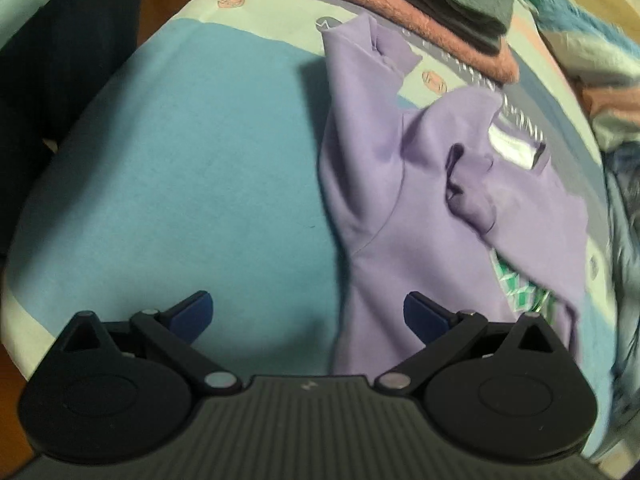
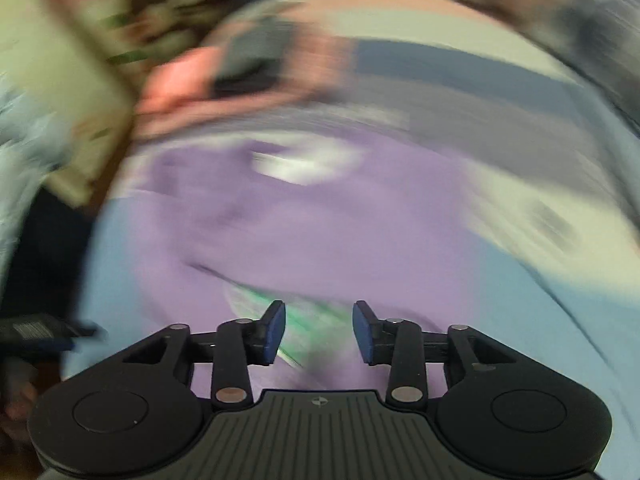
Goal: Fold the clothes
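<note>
1. The purple sweatshirt [image 1: 440, 216] lies on the bed [image 1: 168, 184], on the blue part of the sheet, near a stack of folded clothes [image 1: 432, 20] at the far side.
2. Progress, as a judgement: the pink and grey pieces in that stack look finished; the sweatshirt is only partly folded, with one sleeve [image 1: 360, 92] stretched out and fabric bunched over the chest.
3. In the left wrist view its long axis runs from near the camera toward the stack, with the neck opening [image 1: 516, 146] at the far end.
4. The left gripper [image 1: 308, 316] stands wide open and empty, above the sheet beside the garment's edge.
5. The right gripper [image 2: 319, 332] is partly open, holding nothing, above the blurred sweatshirt.
</note>
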The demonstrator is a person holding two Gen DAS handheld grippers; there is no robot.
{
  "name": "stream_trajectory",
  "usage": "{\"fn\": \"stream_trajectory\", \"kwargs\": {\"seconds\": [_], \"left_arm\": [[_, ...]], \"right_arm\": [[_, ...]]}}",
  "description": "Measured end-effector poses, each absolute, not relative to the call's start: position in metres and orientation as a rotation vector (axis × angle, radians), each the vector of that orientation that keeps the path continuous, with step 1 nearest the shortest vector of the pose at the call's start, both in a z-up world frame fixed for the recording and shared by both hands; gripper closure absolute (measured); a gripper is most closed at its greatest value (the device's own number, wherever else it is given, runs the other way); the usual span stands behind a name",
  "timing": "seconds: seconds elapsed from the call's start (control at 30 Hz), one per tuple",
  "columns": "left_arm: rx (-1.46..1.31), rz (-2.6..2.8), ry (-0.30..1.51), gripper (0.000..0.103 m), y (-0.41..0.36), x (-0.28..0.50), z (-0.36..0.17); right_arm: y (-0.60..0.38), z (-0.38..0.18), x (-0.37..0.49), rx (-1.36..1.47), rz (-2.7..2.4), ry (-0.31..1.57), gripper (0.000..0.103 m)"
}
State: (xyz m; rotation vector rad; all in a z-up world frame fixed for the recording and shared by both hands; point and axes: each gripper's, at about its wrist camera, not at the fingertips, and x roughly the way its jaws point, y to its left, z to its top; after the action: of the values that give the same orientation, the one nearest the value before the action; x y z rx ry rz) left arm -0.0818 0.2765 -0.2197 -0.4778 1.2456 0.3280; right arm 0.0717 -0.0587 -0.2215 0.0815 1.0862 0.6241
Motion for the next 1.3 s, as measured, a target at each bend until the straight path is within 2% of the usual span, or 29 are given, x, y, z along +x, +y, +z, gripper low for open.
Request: {"fn": "stream_trajectory", "kwargs": {"seconds": [0.13, 0.33, 0.4, 0.43, 0.47, 0.5, 0.57, 0.63, 0.77, 0.87, 1.03, 1.17, 1.3], "left_arm": [[-0.483, 0.288, 1.279, 0.001, 0.282, -0.096, -0.231], [-0.561, 0.290, 1.294, 0.001, 0.296, -0.122, -0.241], [-0.568, 0.298, 1.291, 0.001, 0.301, -0.127, -0.242], [-0.576, 0.302, 1.288, 0.001, 0.304, -0.129, -0.243], [-0.588, 0.306, 1.284, 0.001, 0.308, -0.130, -0.243], [-0.598, 0.311, 1.278, 0.001, 0.312, -0.130, -0.244], [-0.611, 0.319, 1.260, 0.001, 0.318, -0.131, -0.243], [-0.619, 0.327, 1.242, 0.001, 0.322, -0.131, -0.243], [-0.625, 0.341, 1.224, 0.001, 0.326, -0.131, -0.243], [-0.619, 0.345, 1.213, 0.001, 0.319, -0.119, -0.248], [-0.607, 0.332, 1.203, 0.001, 0.306, -0.119, -0.251], [-0.592, 0.299, 1.236, 0.001, 0.285, -0.118, -0.261], [-0.539, 0.240, 1.276, 0.001, 0.254, -0.113, -0.268]], "right_arm": [[0.068, -0.231, 0.145, 0.120, 0.787, 1.109, 0.057], [0.193, -0.280, 0.246, 0.388, 0.605, 1.459, 0.054], [0.221, -0.288, 0.262, 0.361, 0.538, 1.512, 0.048], [0.237, -0.292, 0.265, 0.276, 0.514, 1.539, 0.049], [0.252, -0.297, 0.266, 0.166, 0.491, 1.568, 0.063], [0.263, -0.301, 0.266, 0.062, 0.463, 1.586, 0.096], [0.280, -0.301, 0.260, -0.057, 0.488, 1.578, 0.099], [0.288, -0.280, 0.245, -0.029, 0.691, 1.538, 0.099], [0.296, -0.219, 0.205, 0.179, 1.322, 1.443, 0.099], [0.275, -0.166, 0.178, 0.233, 1.602, 1.304, 0.099], [0.185, -0.113, 0.166, 0.181, 1.635, 1.084, 0.099], [0.097, -0.111, 0.171, 0.024, 1.476, 1.054, 0.099], [0.019, -0.165, 0.170, -0.324, 1.158, 1.098, 0.097]]}}
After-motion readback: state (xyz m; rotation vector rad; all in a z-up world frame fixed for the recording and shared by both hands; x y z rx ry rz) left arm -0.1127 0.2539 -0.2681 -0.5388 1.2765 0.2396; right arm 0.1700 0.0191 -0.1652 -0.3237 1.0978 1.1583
